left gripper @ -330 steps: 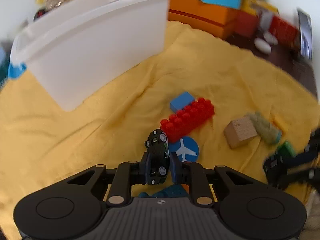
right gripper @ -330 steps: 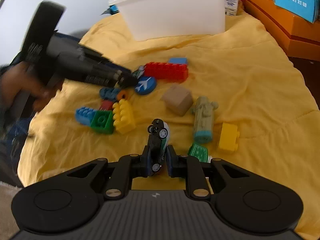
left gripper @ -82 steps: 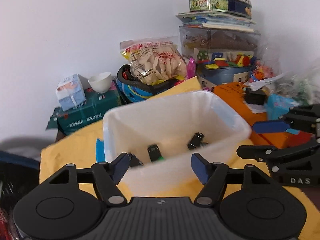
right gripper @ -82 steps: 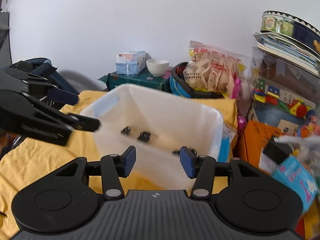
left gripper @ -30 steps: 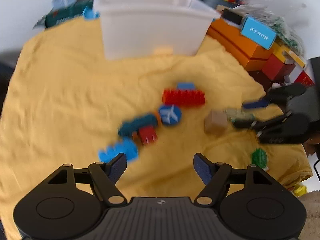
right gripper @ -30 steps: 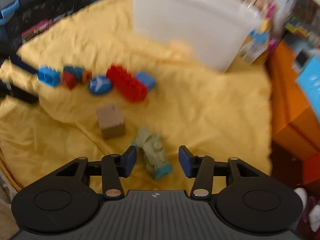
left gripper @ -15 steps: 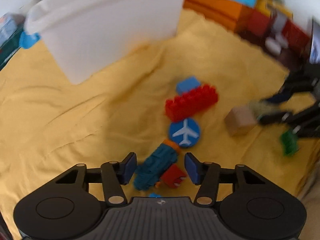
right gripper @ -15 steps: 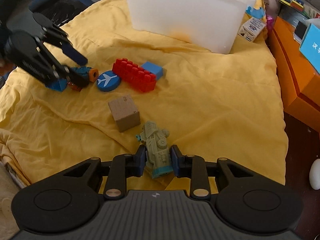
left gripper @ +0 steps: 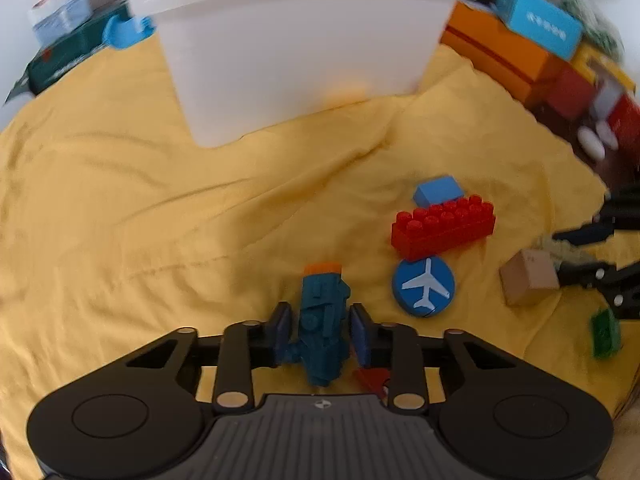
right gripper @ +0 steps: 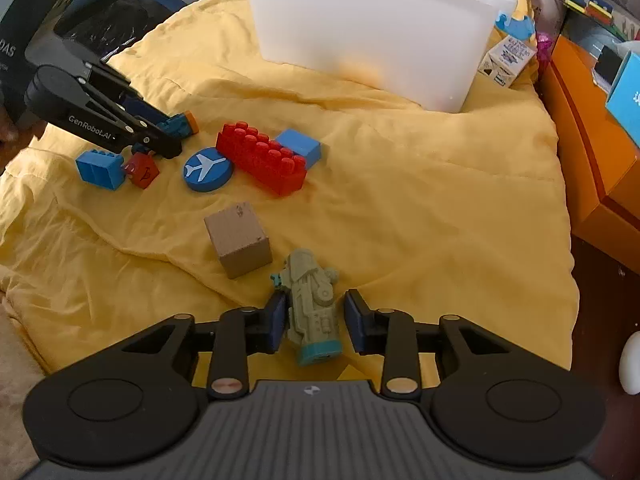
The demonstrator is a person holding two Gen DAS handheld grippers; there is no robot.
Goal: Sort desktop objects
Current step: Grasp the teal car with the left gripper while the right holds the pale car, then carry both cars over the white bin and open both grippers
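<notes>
In the left wrist view the left gripper (left gripper: 318, 330) sits low at the bottom centre, its blue pads narrowed around a teal plastic toy vehicle with an orange tip (left gripper: 323, 320); both pads look to be touching its sides, though motion blur makes full contact hard to confirm. In the right wrist view the right gripper (right gripper: 316, 322) brackets a sage-green plastic toy vehicle with a turquoise end (right gripper: 312, 308) at lower centre; the left pad is against it while a sliver of gap shows on the right, so it is closing rather than clamped. Both toys lie on the rumpled yellow cloth (right gripper: 420, 208), and the white plastic bin (right gripper: 380, 24) stands at the top of each frame, well apart from them. The main risks come from grip and clutter. The green toy lies at a slant between the pads, so a squeeze on its uneven body could twist it or pop it out. The soft folds of cloth may be pinched along with either toy. A small red cube with a face (right gripper: 142, 170) lies just beside the left gripper's fingers and could be nudged, and the tan wooden cube (right gripper: 239, 238) sits near the green toy.
</notes>
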